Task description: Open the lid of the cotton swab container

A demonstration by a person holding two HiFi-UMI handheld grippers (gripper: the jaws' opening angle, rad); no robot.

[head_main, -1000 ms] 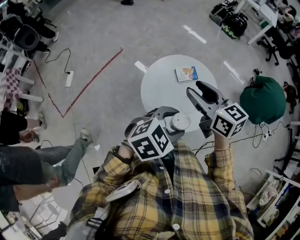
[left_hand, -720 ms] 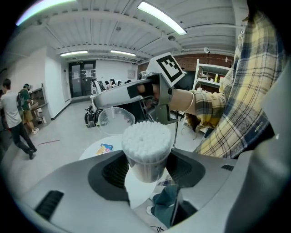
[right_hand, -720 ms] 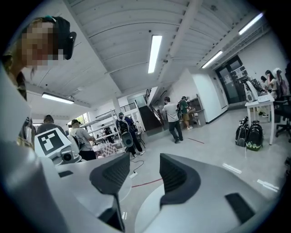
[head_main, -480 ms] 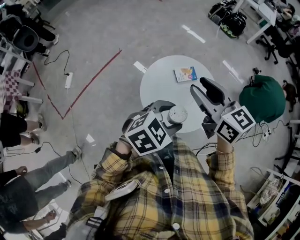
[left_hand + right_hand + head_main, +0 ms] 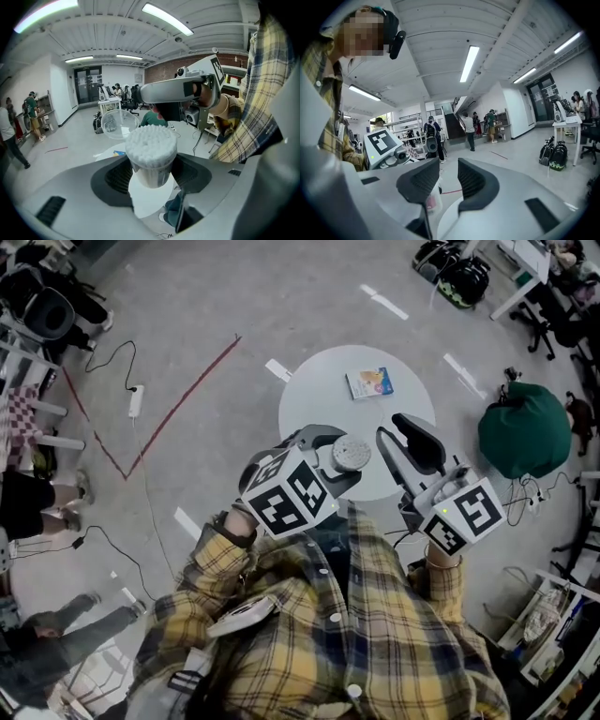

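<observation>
Grey floor surrounds one round white counter (image 5: 309, 409) carrying a single booklet (image 5: 370, 383). Above its near edge, the left gripper (image 5: 339, 454) has its fingers clamped wide on the one cotton swab container (image 5: 151, 154), whose clear lid (image 5: 119, 124) is tipped back, leaving the swab tips bare. The right gripper (image 5: 401, 435) is closing its fingers with nothing between them.

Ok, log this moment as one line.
left hand-held gripper: clamped on cotton swab container | lid: open, tipped back | right hand-held gripper: empty, jaws closing
</observation>
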